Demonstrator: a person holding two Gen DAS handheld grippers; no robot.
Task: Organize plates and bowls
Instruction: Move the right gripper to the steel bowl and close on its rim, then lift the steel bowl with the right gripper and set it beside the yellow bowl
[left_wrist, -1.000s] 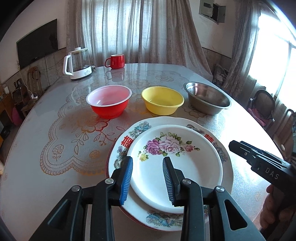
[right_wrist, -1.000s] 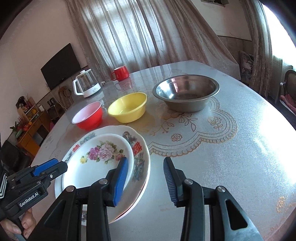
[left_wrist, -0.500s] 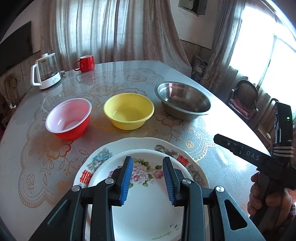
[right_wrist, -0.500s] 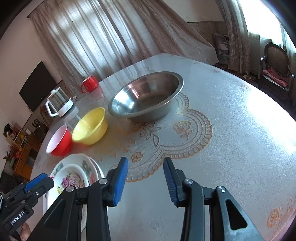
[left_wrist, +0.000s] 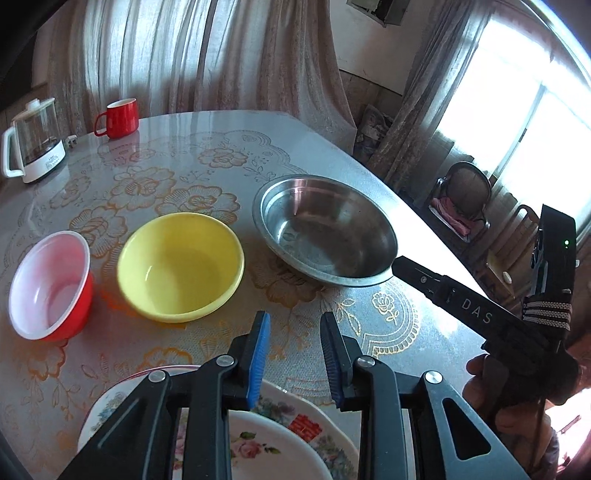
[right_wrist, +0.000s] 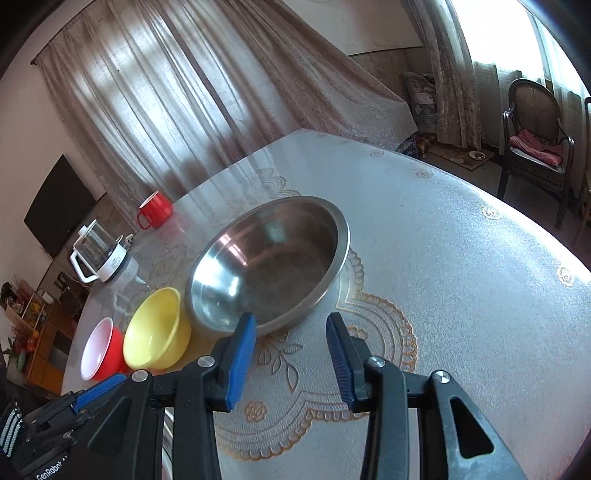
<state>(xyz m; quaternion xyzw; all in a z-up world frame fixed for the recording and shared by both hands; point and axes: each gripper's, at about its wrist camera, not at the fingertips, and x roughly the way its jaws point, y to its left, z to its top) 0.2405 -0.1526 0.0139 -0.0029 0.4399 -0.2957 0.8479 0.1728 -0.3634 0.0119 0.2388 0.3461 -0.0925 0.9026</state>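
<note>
Both claws, left (left_wrist: 295, 328) and right (right_wrist: 291, 330), apart above lace-patterned table (right_wrist: 461, 258), curtains (right_wrist: 184, 92) behind.

Shiny metal bowl (right_wrist: 273, 258), glossy table (right_wrist: 461, 280)

The right gripper (left_wrist: 402, 264) carries the white letters "DAS" on the side of its black arm, at about four o'clock in the left wrist view. The left gripper (right_wrist: 99, 387) shows "GenRobot.A", cut off by the frame edge, at seven o'clock in the right wrist view. A red Chinese double-happiness sign sits on the rim of the floral plate (left_wrist: 304, 428), at six o'clock.
</note>
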